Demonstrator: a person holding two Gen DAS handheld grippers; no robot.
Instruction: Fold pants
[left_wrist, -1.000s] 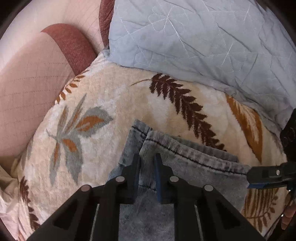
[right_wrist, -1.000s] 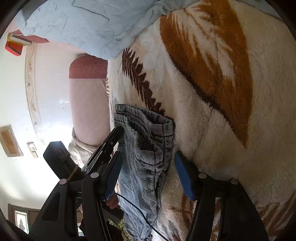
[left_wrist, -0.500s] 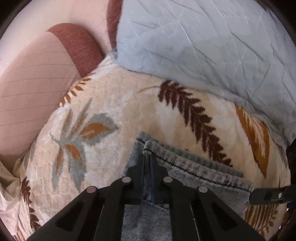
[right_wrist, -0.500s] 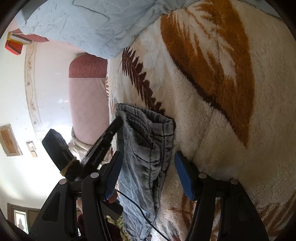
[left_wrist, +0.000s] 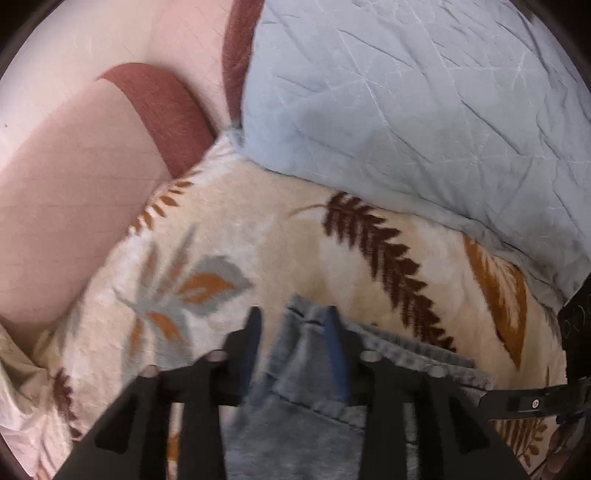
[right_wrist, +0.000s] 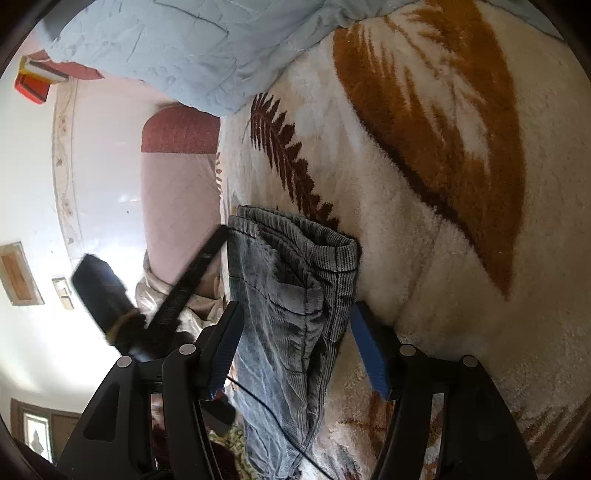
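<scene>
No legible writing on the pants (right_wrist: 295, 295) or blanket (right_wrist: 461, 258)

We see the pants (right_wrist: 291, 295) as grey-blue cloth with a fine ribbed, corduroy-like weave, faded and matt, with darker stitched seams along the waistband. They lie on a fleece blanket (right_wrist: 424, 258) whose pile looks thick, plush and fuzzy, printed with brown and orange leaves on cream. Behind it the quilt (left_wrist: 406, 96) is pale blue cloth, smooth, matt and creased, with stitched quilting lines. The headboard (left_wrist: 66, 177) looks padded, its pink covering smooth with a faint grid of seams and a dark red, coarser panel. On the right hand-held gripper (right_wrist: 295, 350) we see matt black plastic arms, small metal-looking pins and blue rubbery pads (right_wrist: 369, 354).
</scene>
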